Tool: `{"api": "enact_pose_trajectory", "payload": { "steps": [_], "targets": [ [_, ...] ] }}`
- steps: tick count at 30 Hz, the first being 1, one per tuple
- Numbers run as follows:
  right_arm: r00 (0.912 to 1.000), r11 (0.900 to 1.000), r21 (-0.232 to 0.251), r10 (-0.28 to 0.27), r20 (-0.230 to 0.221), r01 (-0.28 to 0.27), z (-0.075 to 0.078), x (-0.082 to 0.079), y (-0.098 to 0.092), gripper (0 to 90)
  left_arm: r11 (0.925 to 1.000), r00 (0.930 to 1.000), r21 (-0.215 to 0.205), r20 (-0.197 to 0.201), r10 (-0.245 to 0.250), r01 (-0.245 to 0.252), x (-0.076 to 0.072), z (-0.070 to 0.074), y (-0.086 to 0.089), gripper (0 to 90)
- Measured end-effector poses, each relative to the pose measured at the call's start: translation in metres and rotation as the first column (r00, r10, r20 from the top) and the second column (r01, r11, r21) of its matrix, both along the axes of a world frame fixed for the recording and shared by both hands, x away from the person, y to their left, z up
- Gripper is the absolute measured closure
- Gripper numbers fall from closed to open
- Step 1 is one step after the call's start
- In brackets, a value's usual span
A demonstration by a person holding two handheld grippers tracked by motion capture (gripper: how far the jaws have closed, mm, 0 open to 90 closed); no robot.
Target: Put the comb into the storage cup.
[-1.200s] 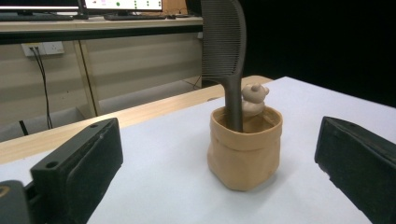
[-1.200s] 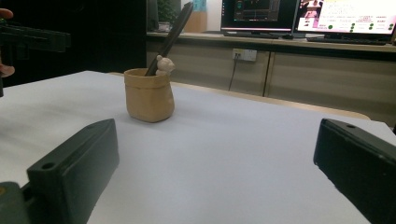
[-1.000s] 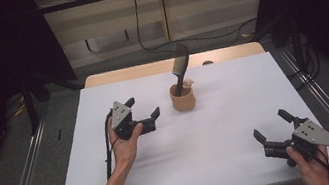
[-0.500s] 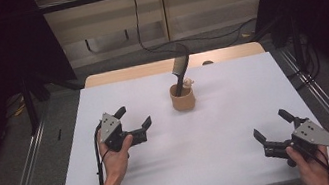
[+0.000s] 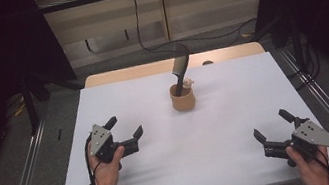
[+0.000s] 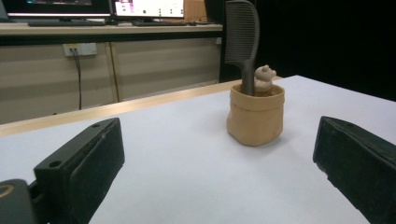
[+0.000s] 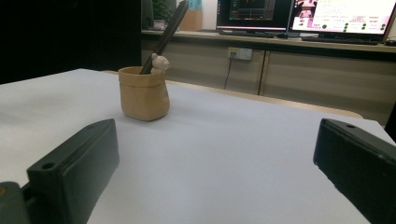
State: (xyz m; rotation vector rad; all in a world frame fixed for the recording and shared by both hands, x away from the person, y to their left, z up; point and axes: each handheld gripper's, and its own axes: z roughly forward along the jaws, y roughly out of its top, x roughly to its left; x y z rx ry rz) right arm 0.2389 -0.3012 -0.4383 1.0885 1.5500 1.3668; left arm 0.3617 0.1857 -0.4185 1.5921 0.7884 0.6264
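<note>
A tan pot point(image 5: 182, 98) shaped like a small sack stands near the middle of the white table point(image 5: 236, 111), toward the far side. A dark comb point(image 5: 181, 72) stands in it, leaning right, beside a small bear figure point(image 5: 188, 83). My left gripper point(image 5: 125, 128) is open over the table's left part, well short of the pot and empty. My right gripper point(image 5: 272, 125) is open near the front right corner, also empty. The pot point(image 6: 256, 113) with its comb point(image 6: 243, 39) lies ahead between the left jaws. Off to the left in the right gripper view stands the pot point(image 7: 143, 93).
A wooden board point(image 5: 173, 64) edges the table's far side. Metal rails point(image 5: 26, 171) run along both sides on the floor. A cable point(image 5: 141, 25) hangs down the back wall. Monitors point(image 7: 303, 14) sit on a bench behind.
My left gripper has drawn back from the pot toward the front left, staying open. The right gripper has not moved.
</note>
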Motion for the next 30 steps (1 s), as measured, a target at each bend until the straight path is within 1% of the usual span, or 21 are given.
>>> {"api": "enact_pose_trajectory", "payload": {
  "steps": [4, 6, 8, 10, 11, 13, 14, 15, 16, 18, 20, 25, 26, 27, 29, 30],
  "targets": [
    [1.0, 1.0, -0.005, 0.003, -0.003, -0.003, 0.0, 0.0, 0.0, 1.9, 0.9997, 0.9997, -0.006, 0.004, 0.023, -0.023, -0.004, 0.001, 0.004, 2.1],
    [1.0, 1.0, -0.005, 0.005, -0.001, -0.005, 0.0, 0.0, 0.001, 1.9, 0.9992, 0.9995, -0.023, -0.002, 0.031, -0.031, -0.007, 0.002, 0.006, 2.1],
    [1.0, 1.0, -0.006, 0.003, 0.0, -0.003, 0.0, -0.001, 0.0, 1.6, 0.9994, 0.9995, -0.006, 0.0, 0.033, -0.033, -0.01, 0.002, 0.009, 2.1],
    [1.0, 1.0, -0.005, 0.001, -0.001, -0.001, 0.0, -0.001, 0.0, 1.3, 0.9994, 0.9995, -0.018, -0.002, 0.031, -0.031, -0.014, 0.001, 0.012, 2.2],
    [1.0, 1.0, -0.006, 0.002, -0.001, -0.002, 0.0, -0.001, 0.0, 1.3, 0.9995, 0.9995, -0.008, -0.004, 0.03, -0.03, -0.015, 0.001, 0.015, 2.4],
    [1.0, 1.0, -0.005, 0.003, -0.002, -0.004, 0.0, -0.001, 0.0, 1.3, 0.9993, 0.9994, -0.013, -0.008, 0.034, -0.034, -0.018, 0.0, 0.019, 2.4],
    [1.0, 1.0, -0.007, 0.004, -0.001, -0.004, 0.0, -0.001, 0.0, 1.3, 0.9995, 0.9994, -0.003, -0.011, 0.033, -0.033, -0.019, 0.0, 0.022, 2.4],
    [1.0, 1.0, -0.007, 0.003, -0.001, -0.003, 0.0, -0.001, 0.0, 1.3, 0.9998, 0.9997, -0.007, -0.014, 0.018, -0.018, -0.02, -0.001, 0.023, 2.4],
    [1.0, 1.0, -0.008, 0.001, -0.002, -0.001, 0.0, -0.001, 0.0, 1.3, 1.0, 1.0, -0.006, -0.004, 0.004, -0.004, -0.022, -0.002, 0.025, 2.4],
    [1.0, 1.0, -0.006, 0.002, -0.002, -0.002, 0.0, -0.001, 0.0, 1.2, 0.9997, 0.9997, 0.011, 0.008, 0.023, -0.023, -0.025, -0.003, 0.028, 2.4],
    [1.0, 1.0, -0.006, -0.001, 0.0, 0.001, 0.0, -0.001, 0.0, 0.7, 0.9996, 0.9996, 0.01, 0.006, 0.027, -0.027, -0.028, -0.005, 0.033, 2.4],
    [1.0, 1.0, -0.003, -0.004, 0.0, 0.004, 0.0, -0.001, 0.0, 0.6, 0.9973, 0.9972, 0.007, -0.009, 0.074, -0.074, -0.037, -0.008, 0.04, 2.4],
    [1.0, 1.0, -0.005, -0.004, 0.0, 0.004, 0.0, -0.001, 0.0, 0.6, 0.9968, 0.9969, 0.011, -0.008, 0.079, -0.079, -0.039, -0.008, 0.041, 2.4],
    [1.0, 1.0, -0.003, -0.005, 0.0, 0.005, 0.0, -0.001, 0.0, 0.5, 0.9967, 0.9967, 0.003, -0.005, 0.081, -0.081, -0.041, -0.008, 0.042, 2.4],
    [1.0, 1.0, -0.003, -0.006, -0.001, 0.006, 0.0, -0.001, 0.0, 0.4, 0.9959, 0.9959, 0.003, -0.011, 0.09, -0.09, -0.044, -0.008, 0.044, 2.4],
    [1.0, 1.0, 0.0, -0.006, 0.0, 0.006, 0.0, -0.001, 0.0, 0.4, 0.9956, 0.9956, 0.004, -0.007, 0.094, -0.094, -0.046, -0.009, 0.045, 2.4]
  ]
}}
